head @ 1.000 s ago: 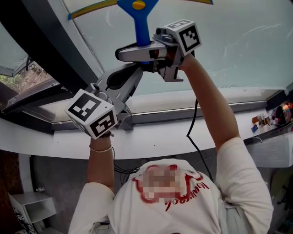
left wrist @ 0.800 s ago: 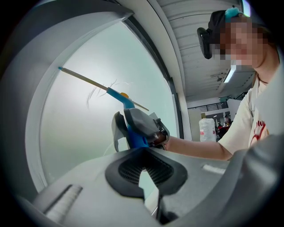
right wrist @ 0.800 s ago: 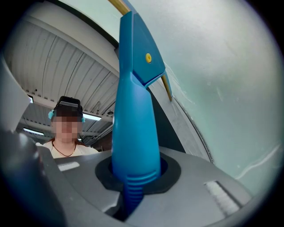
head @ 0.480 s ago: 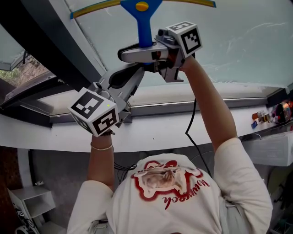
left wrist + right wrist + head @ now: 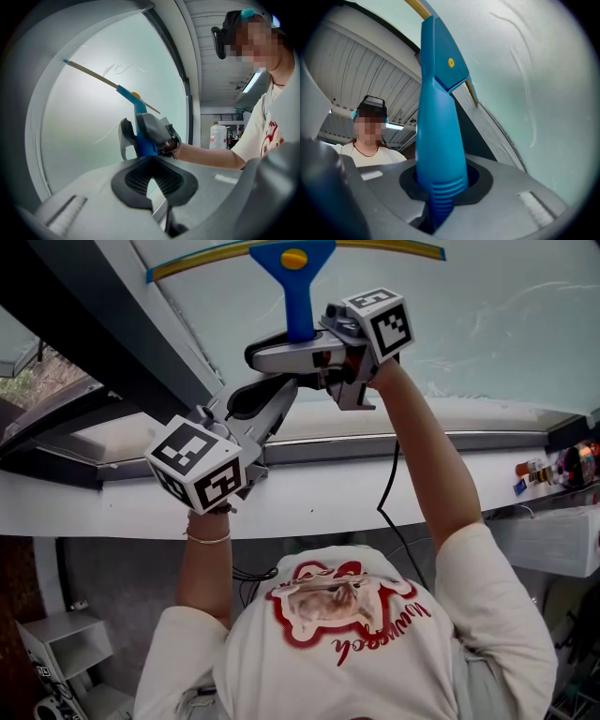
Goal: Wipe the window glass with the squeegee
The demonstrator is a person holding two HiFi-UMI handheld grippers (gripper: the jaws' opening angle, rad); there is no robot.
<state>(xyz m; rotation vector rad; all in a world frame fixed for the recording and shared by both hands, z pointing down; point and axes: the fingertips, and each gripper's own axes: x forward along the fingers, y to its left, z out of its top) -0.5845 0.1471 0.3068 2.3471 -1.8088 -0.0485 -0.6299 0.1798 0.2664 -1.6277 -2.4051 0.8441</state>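
Head view looks steeply down; both gripper views share the squeegee [image 5: 297,294].

The blue plastic squeegee [image 5: 440,122] with its ribbed handle looks smooth and shiny, the pale window glass [image 5: 487,324] is smooth with thin streaks on it, the dark window frame [image 5: 84,343] looks like dull metal, and the white T-shirt [image 5: 422,652] is soft cloth.

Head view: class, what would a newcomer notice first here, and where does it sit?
The blue squeegee with its yellow blade stands out at top centre against the pale glass. The right gripper holds its handle just below; its jaws have just been opening, with the handle between them. The left gripper, empty, reaches up from lower left.
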